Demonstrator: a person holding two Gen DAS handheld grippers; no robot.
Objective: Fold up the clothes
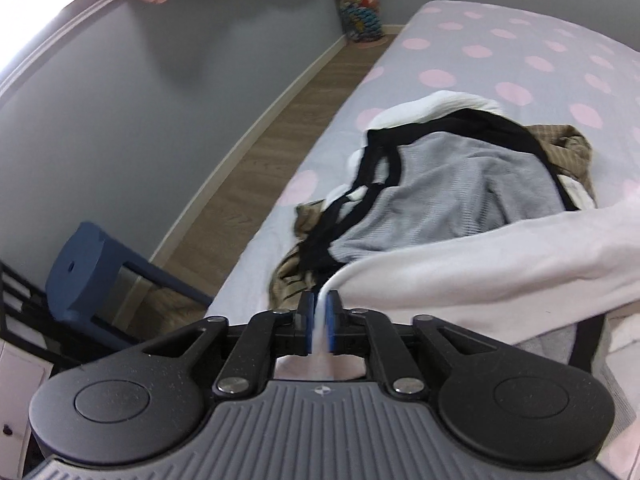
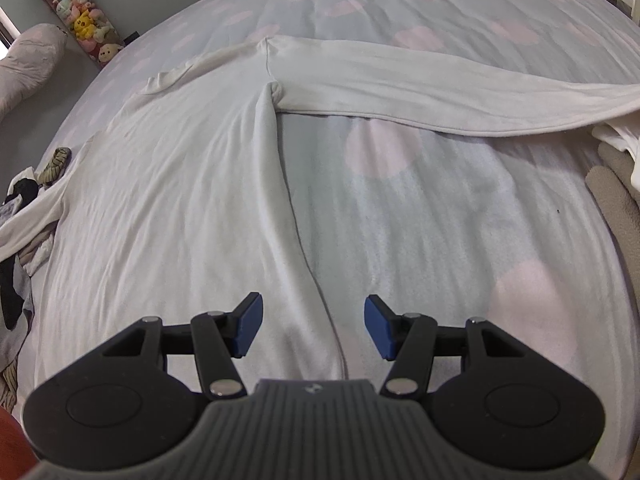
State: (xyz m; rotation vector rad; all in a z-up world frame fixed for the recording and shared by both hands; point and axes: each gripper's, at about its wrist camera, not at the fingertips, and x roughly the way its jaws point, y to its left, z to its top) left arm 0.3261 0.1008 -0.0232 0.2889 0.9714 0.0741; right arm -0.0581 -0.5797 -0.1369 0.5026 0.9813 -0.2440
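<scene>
A white long-sleeved top [image 2: 180, 200] lies spread flat on the dotted bed sheet [image 2: 440, 220], one sleeve [image 2: 400, 88] stretched out to the right. My right gripper [image 2: 313, 328] hovers open over the top's right side edge near the hem, its blue pads apart and holding nothing. In the left wrist view my left gripper [image 1: 320, 320] is shut on a thin fold of the white top [image 1: 480, 256], which runs off to the right over the bed. Just beyond it lies a heap of clothes: a grey garment with black trim [image 1: 440, 192] and a tan one [image 1: 560, 140].
The bed's left edge [image 1: 280, 216] drops to a wooden floor strip along a grey wall. A blue stool [image 1: 84, 272] stands on the floor at lower left. A tube of plush toys [image 2: 80, 20] stands in the corner. A beige fleece cloth [image 2: 616, 196] lies at the bed's right.
</scene>
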